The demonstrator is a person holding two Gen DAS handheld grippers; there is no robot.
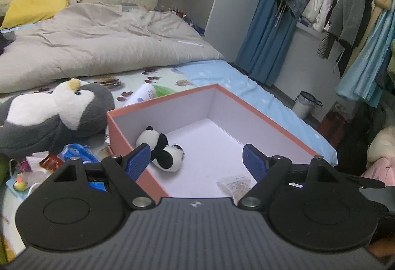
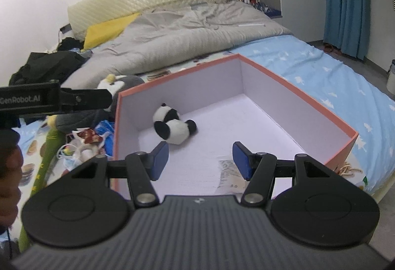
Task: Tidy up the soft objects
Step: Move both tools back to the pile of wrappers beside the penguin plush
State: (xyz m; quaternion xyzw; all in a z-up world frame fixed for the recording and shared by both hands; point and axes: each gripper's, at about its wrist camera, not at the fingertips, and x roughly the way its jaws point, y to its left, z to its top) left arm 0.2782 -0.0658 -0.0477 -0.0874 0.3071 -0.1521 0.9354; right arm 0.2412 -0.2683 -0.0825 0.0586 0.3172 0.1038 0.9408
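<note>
An orange box (image 1: pixel 167 116) with a white inside stands on the bed, and a small panda plush (image 1: pixel 160 149) lies on its floor near the left wall. My left gripper (image 1: pixel 196 158) hovers over the box's near end, open, with nothing between its blue pads. My right gripper (image 2: pixel 200 154) is also open and empty above the same box (image 2: pixel 187 87), with the panda (image 2: pixel 172 126) just beyond its left finger. A large grey-and-white penguin plush (image 1: pixel 56 116) lies on the bed left of the box, partly hidden in the right wrist view (image 2: pixel 123 83).
A flat paper packet (image 1: pixel 237 183) lies in the box's near end. Wrappers and a blue bag (image 1: pixel 79 150) clutter the bed left of the box. A rumpled grey duvet (image 1: pixel 98 47) fills the far bed. A clothes rack (image 1: pixel 345 10) and a bin (image 1: pixel 305 104) stand to the right.
</note>
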